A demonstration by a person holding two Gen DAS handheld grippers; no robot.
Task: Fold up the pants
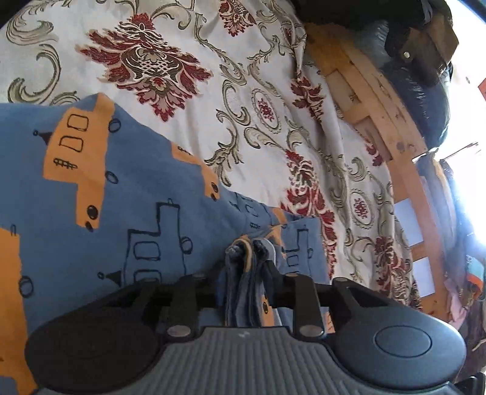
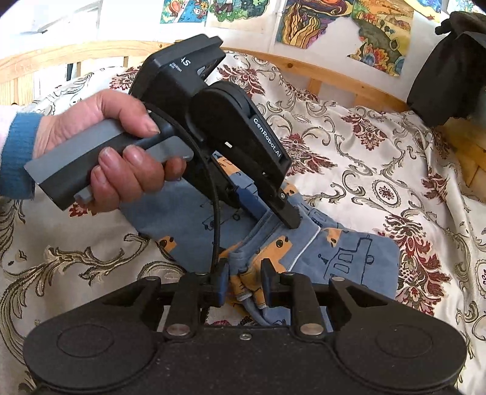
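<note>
Pants (image 2: 349, 258) in blue cloth, printed with orange vehicles and black line drawings, lie bunched on a cream bedspread (image 2: 379, 158) patterned with dark red flowers and olive scrolls. In the left wrist view the same pants (image 1: 130, 188) fill the lower left, their fabric rising toward the camera.

Both tools have hold of them. The left gripper (image 1: 247, 273) pinches a thick bundle of blue folds between its nearly closed fingers, with layered hems standing up in the narrow gap. From the right wrist view this left gripper (image 2: 290, 220) reaches down at a slant, and its dark tip presses into a raised ridge of the cloth beside a white seam line. A hand (image 2: 121, 149) in a blue cuff wraps the grey handle. The right gripper (image 2: 244, 282) has its fingers set around a crumpled wad of blue and orange fabric, touching it on both sides, with blue pads showing on the left finger.

A wooden bed frame (image 2: 319, 73) curves behind the bedspread, and colourful drawings (image 2: 306, 24) hang on the white wall above it.
</note>
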